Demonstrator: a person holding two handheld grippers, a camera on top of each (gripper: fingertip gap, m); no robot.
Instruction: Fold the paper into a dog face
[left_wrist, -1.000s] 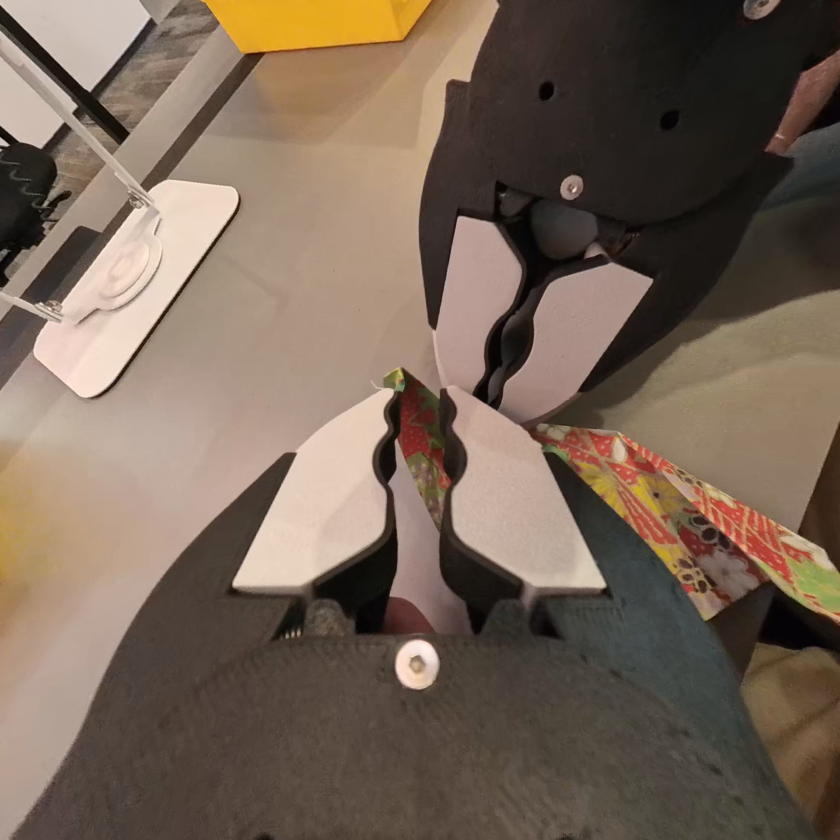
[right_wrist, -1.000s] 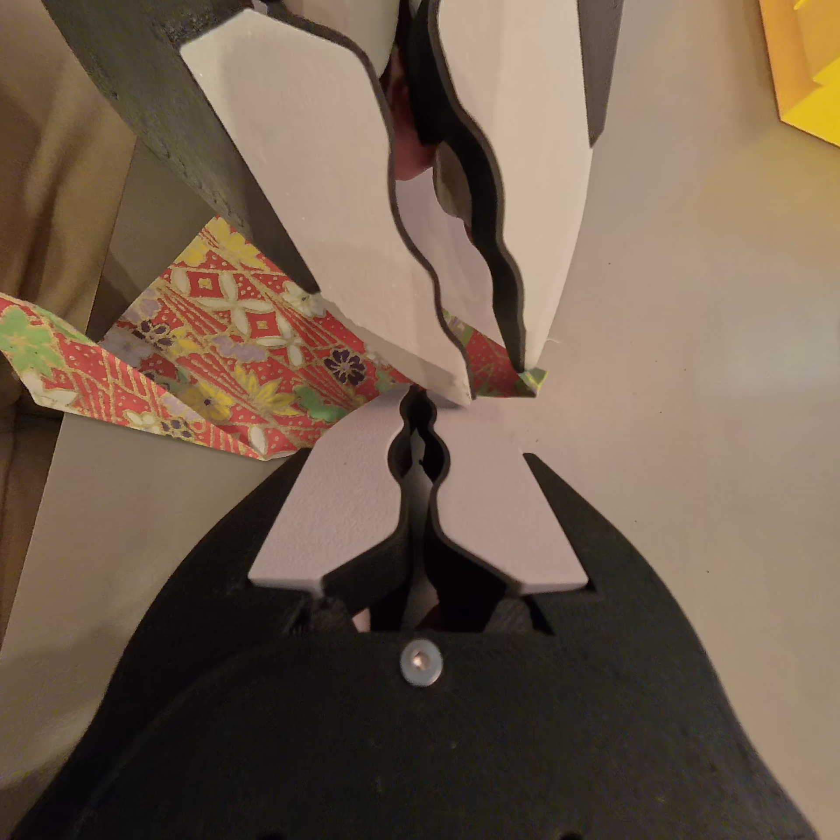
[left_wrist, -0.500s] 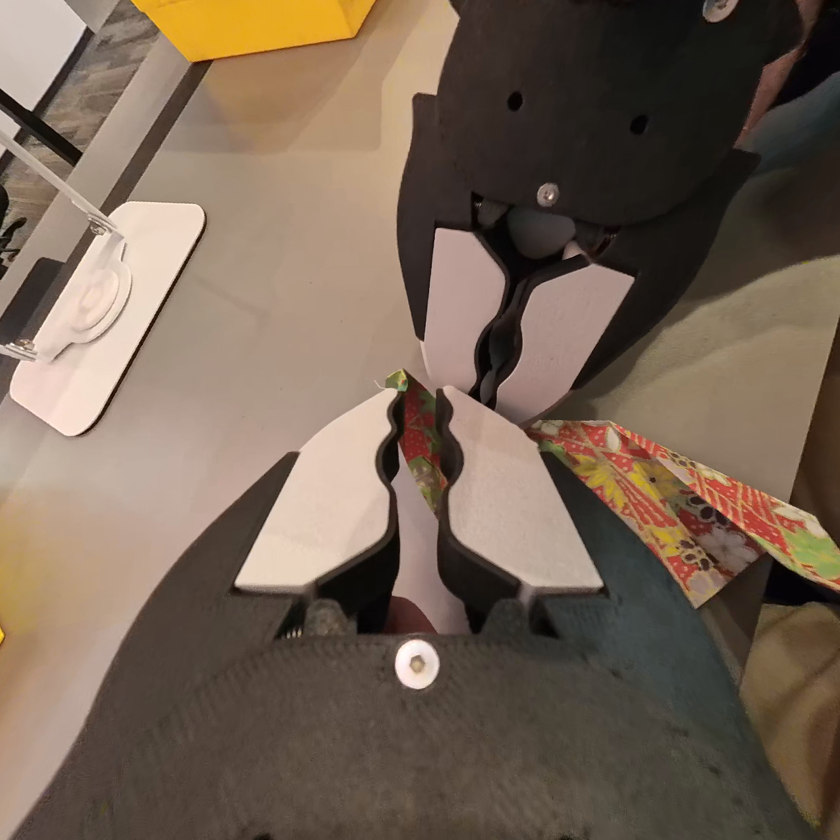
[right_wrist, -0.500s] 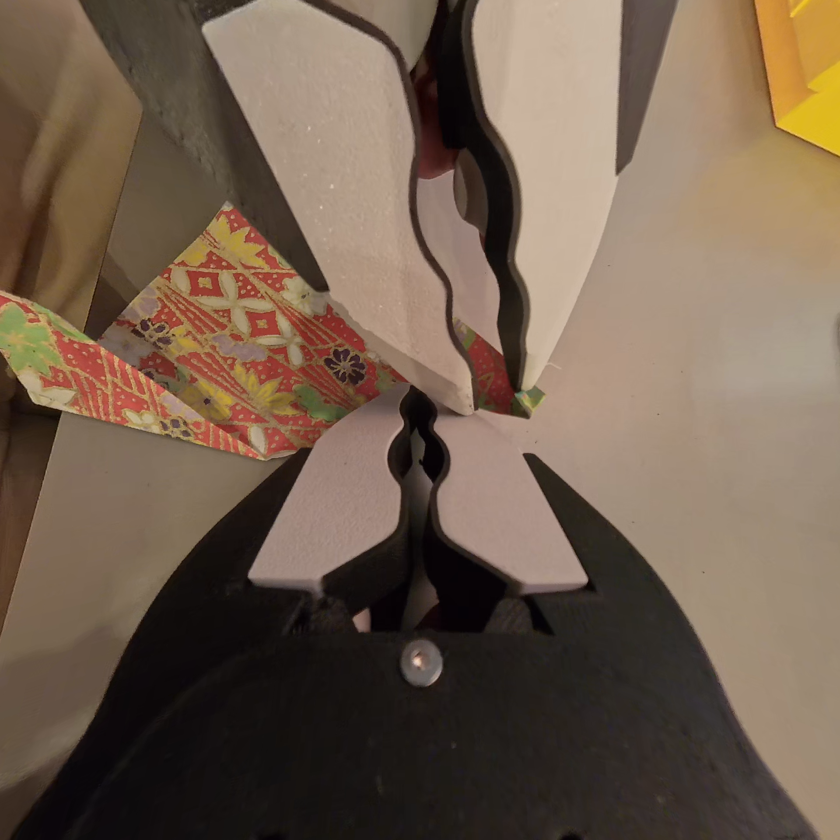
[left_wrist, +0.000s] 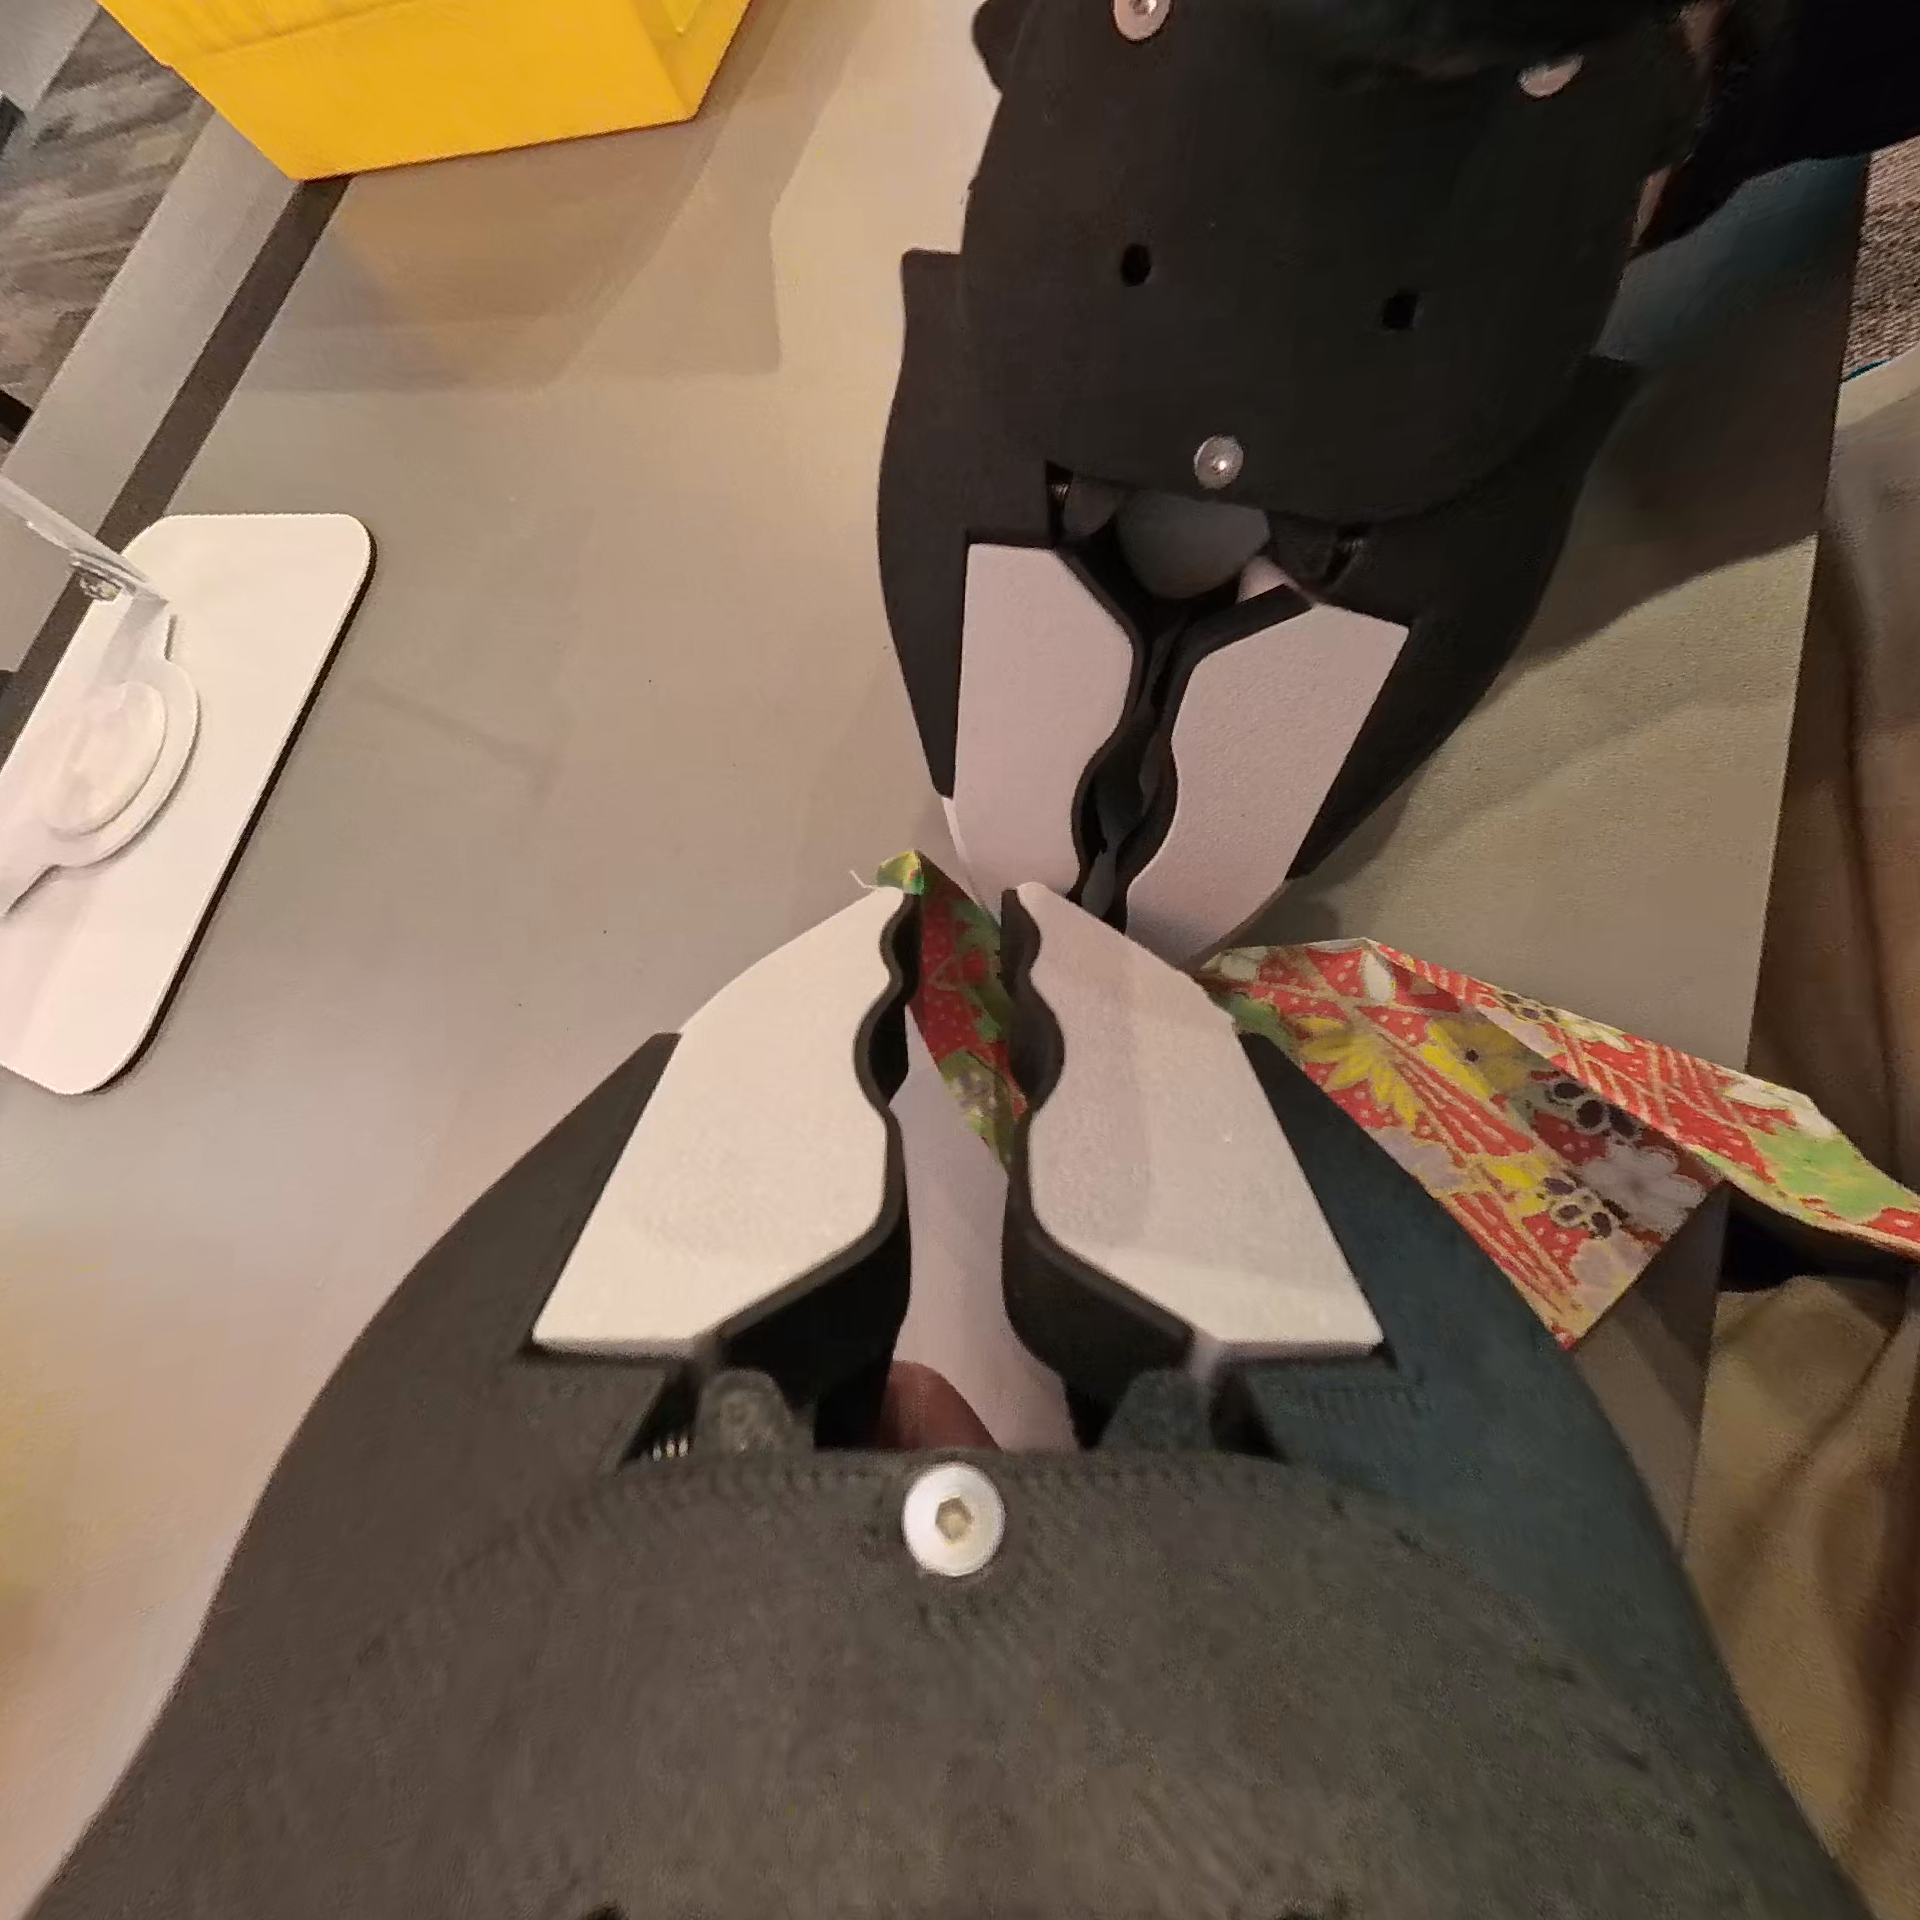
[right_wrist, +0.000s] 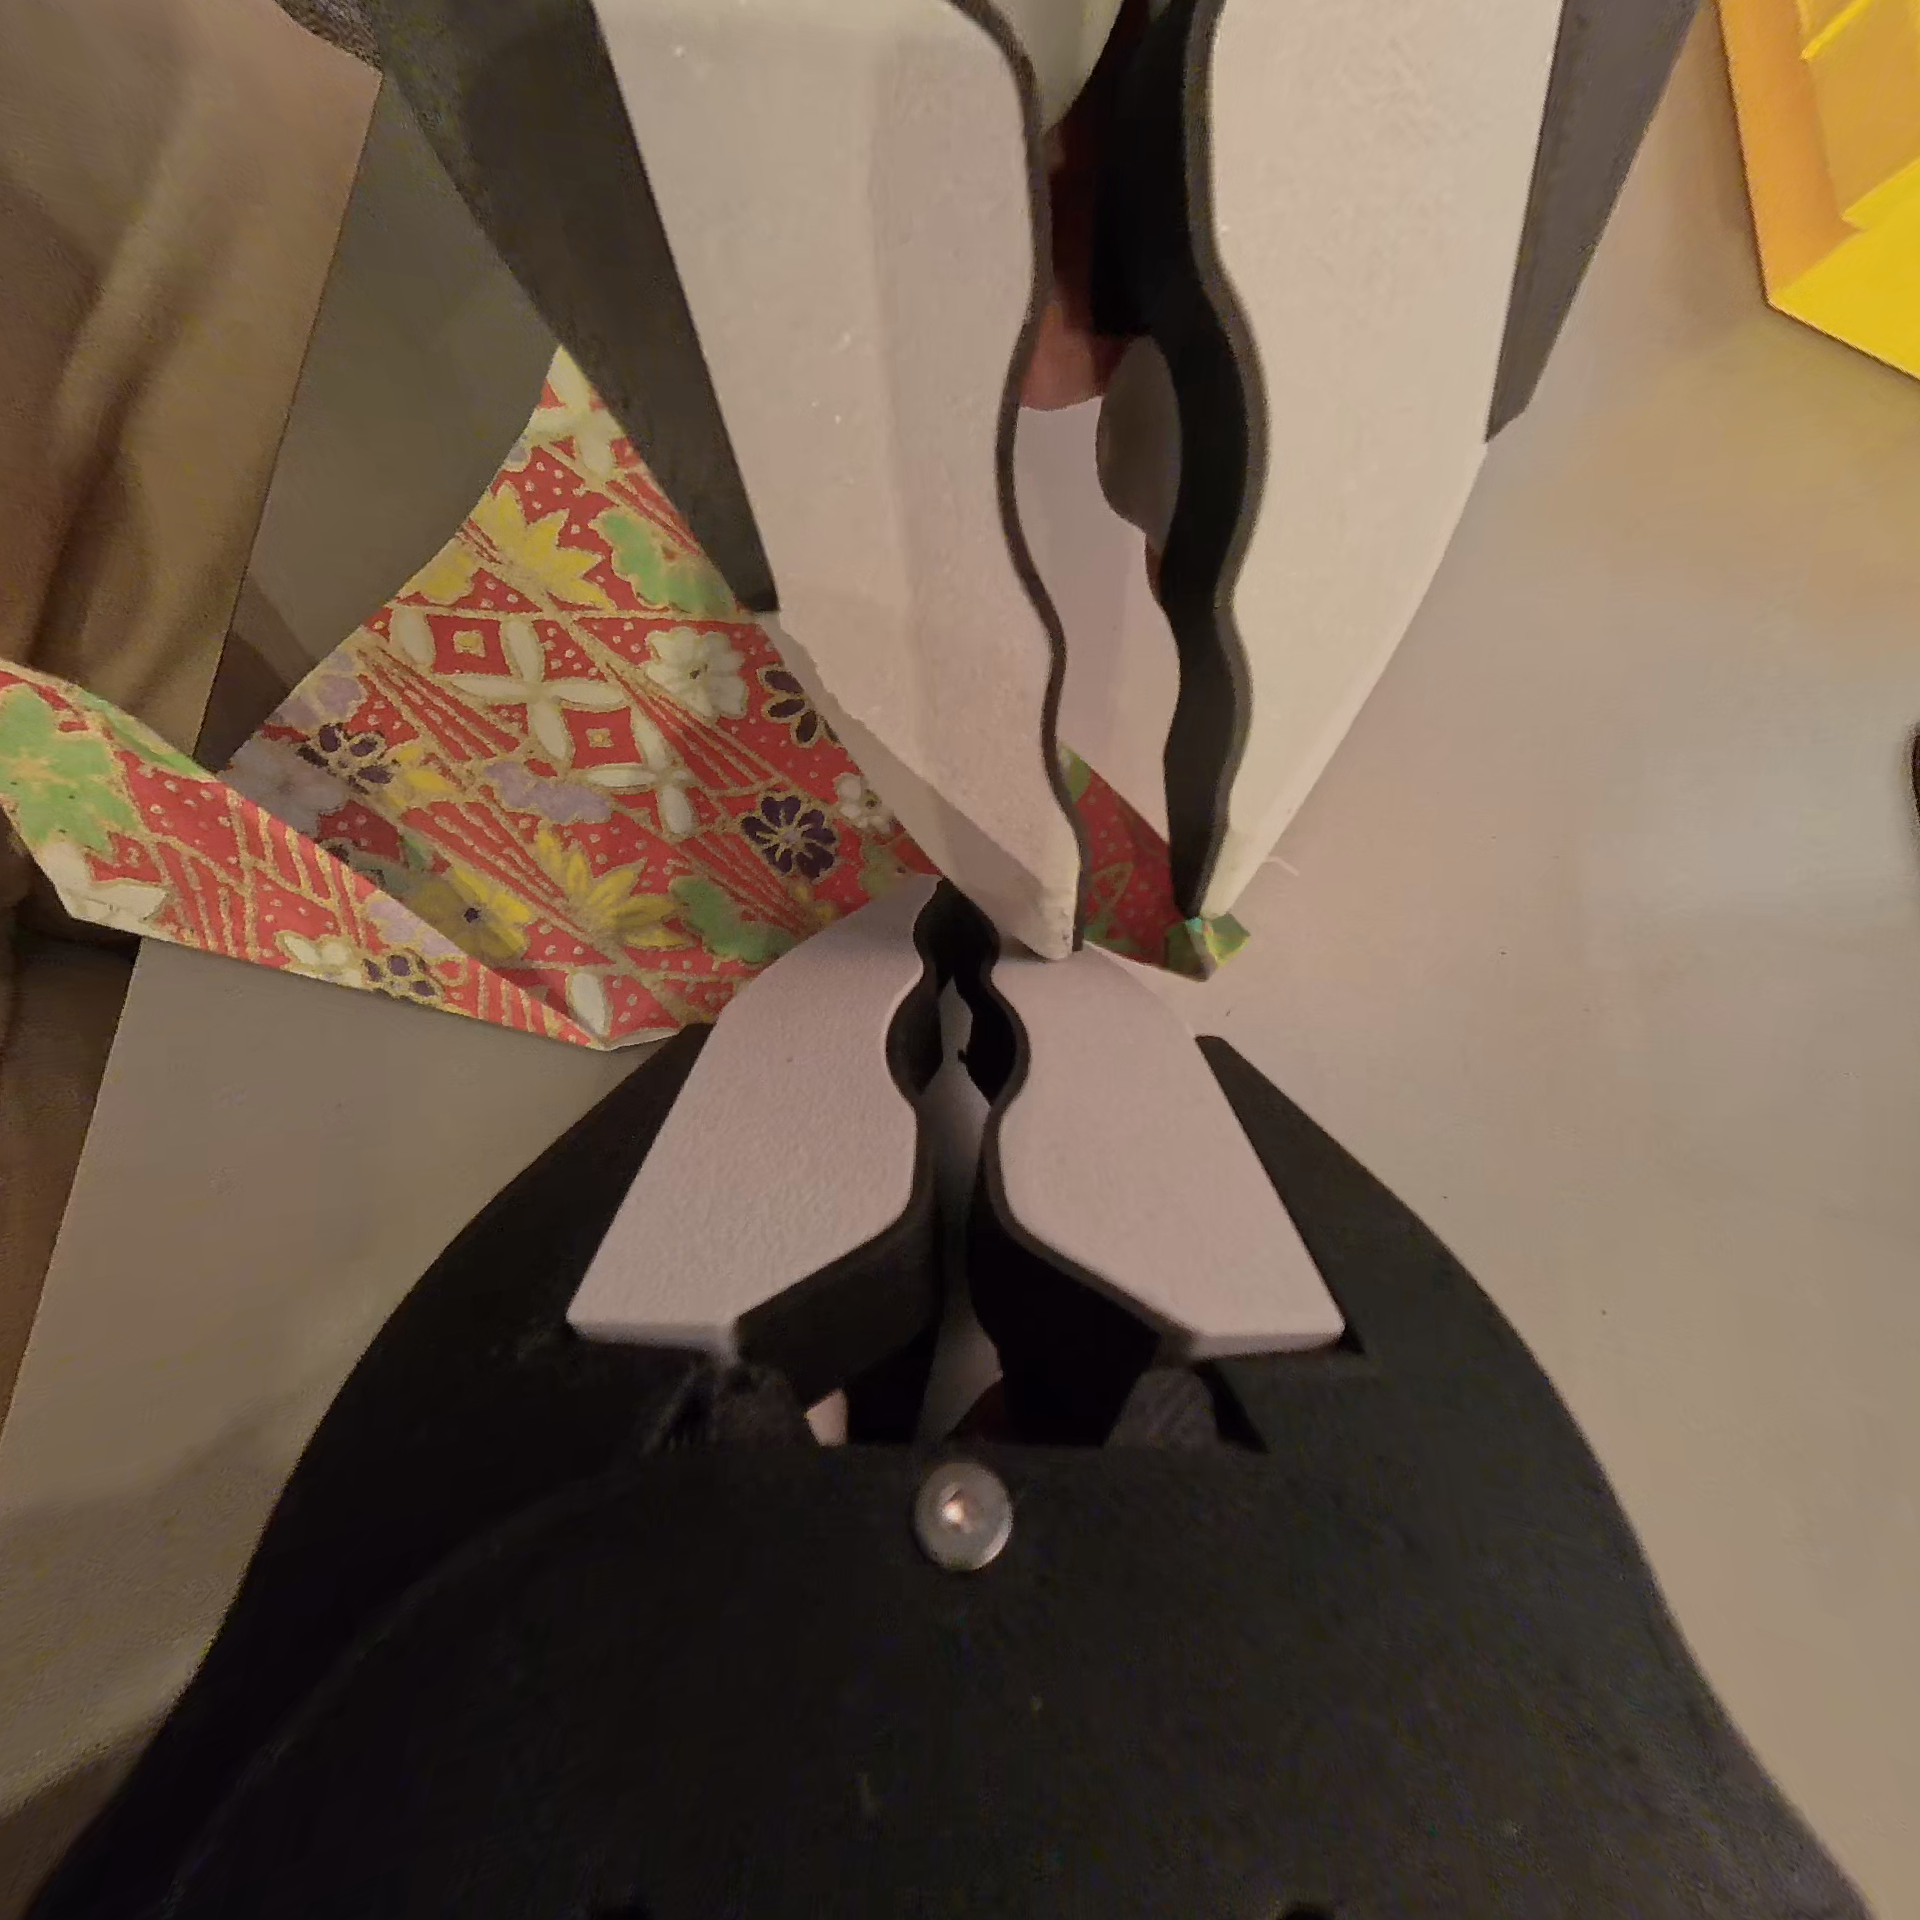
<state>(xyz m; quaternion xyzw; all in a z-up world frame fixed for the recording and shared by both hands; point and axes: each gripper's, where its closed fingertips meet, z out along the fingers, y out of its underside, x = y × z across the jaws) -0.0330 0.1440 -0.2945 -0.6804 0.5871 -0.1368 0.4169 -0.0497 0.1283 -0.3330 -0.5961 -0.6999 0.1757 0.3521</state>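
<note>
On grey table (left_wrist: 582, 582), near its edge: patterned paper (left_wrist: 1455, 1081), folded, lying flat from centre toward 4 o'clock in left view. Left gripper (left_wrist: 961, 904) at 6 o'clock, narrowly spread, jaws straddling paper's corner tip, not visibly pinching. Right gripper (right_wrist: 961, 935) opposite at 1 o'clock, pressed together, tips down at paper's edge, apparently pinning it. Step, likely: corner fold for ear. Next move needs left jaws to clamp tip, swing it over, crease. Yellow box (left_wrist: 468, 73) at 11 o'clock; white stand (left_wrist: 197, 748) at 9.
</note>
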